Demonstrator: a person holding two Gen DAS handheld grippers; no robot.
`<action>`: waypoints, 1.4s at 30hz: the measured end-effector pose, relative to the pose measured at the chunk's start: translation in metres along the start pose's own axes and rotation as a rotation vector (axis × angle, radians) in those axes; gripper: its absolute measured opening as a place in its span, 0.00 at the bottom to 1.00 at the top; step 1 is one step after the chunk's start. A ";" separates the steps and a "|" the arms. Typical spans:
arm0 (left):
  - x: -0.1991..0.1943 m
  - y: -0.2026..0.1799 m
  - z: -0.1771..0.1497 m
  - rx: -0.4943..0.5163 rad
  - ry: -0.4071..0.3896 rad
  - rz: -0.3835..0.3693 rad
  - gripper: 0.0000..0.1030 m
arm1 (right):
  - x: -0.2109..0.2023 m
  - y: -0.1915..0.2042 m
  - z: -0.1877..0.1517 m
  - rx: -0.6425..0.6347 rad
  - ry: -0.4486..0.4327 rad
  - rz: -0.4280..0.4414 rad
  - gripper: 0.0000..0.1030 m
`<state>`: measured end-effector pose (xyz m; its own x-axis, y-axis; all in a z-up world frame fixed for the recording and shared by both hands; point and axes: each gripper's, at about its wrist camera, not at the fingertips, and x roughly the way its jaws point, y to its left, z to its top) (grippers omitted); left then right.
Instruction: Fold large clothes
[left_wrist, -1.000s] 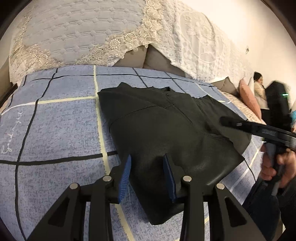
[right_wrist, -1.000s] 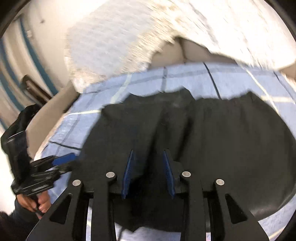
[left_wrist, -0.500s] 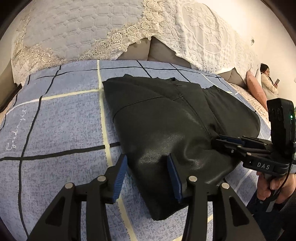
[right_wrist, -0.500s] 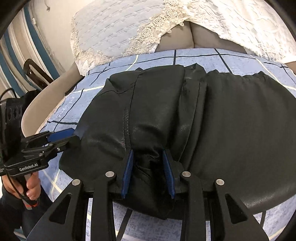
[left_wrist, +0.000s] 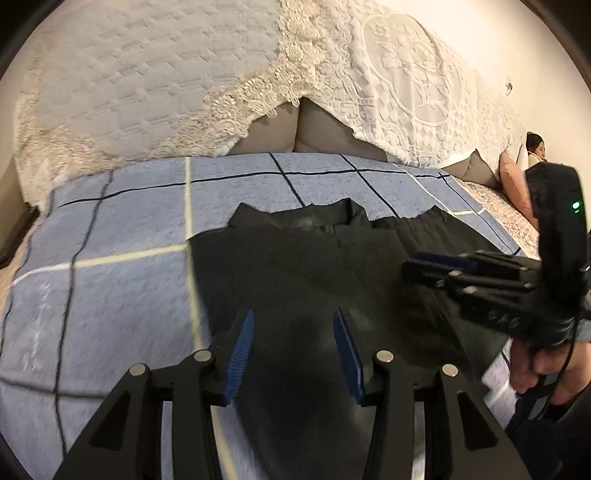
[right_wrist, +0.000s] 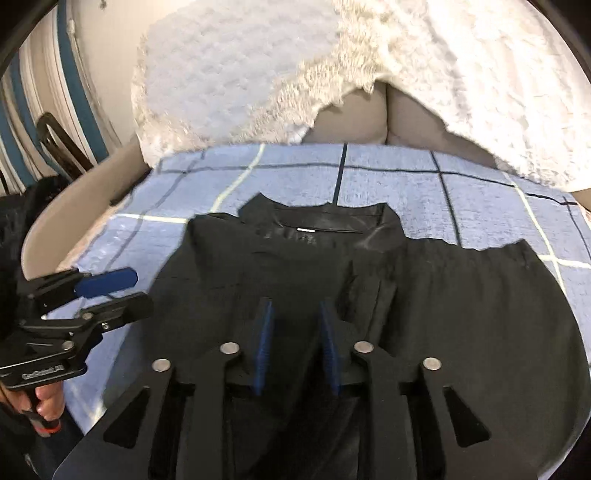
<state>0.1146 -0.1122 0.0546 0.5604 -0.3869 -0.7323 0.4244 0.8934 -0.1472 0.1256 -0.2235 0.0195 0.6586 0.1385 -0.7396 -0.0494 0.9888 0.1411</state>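
Left-wrist view: a black leather-look jacket (left_wrist: 314, 266) lies partly folded on a blue checked bed cover (left_wrist: 122, 236), collar toward the lace-draped cushions (left_wrist: 147, 85), its near hem under both tools, apparently laid flat so the next fold can be taken from the near edge. The left hand-held gripper (left_wrist: 293, 350) hangs released above the dark fabric, its blue pads apart with nothing visibly pinched between them. In the right-wrist view, the right hand-held gripper (right_wrist: 295, 345) has just been narrowing its jaws over the garment; whether cloth is caught between the pads cannot be told through the blur. Each tool appears at the edge of the other's view, close enough to crowd a shared lift. A seated person (left_wrist: 535, 151) is far off at the right, clear of the work.
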 end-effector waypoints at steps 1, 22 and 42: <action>0.011 0.002 0.002 -0.005 0.022 0.007 0.45 | 0.011 -0.002 0.001 -0.006 0.019 -0.006 0.24; 0.028 0.000 -0.030 0.001 0.004 0.060 0.46 | 0.014 -0.006 -0.025 -0.070 0.013 -0.067 0.23; -0.020 -0.028 -0.090 0.001 -0.031 -0.010 0.46 | -0.030 0.002 -0.099 -0.022 0.022 -0.052 0.20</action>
<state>0.0275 -0.1090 0.0140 0.5778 -0.4032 -0.7097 0.4310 0.8891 -0.1542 0.0314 -0.2202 -0.0234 0.6444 0.0874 -0.7597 -0.0318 0.9956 0.0876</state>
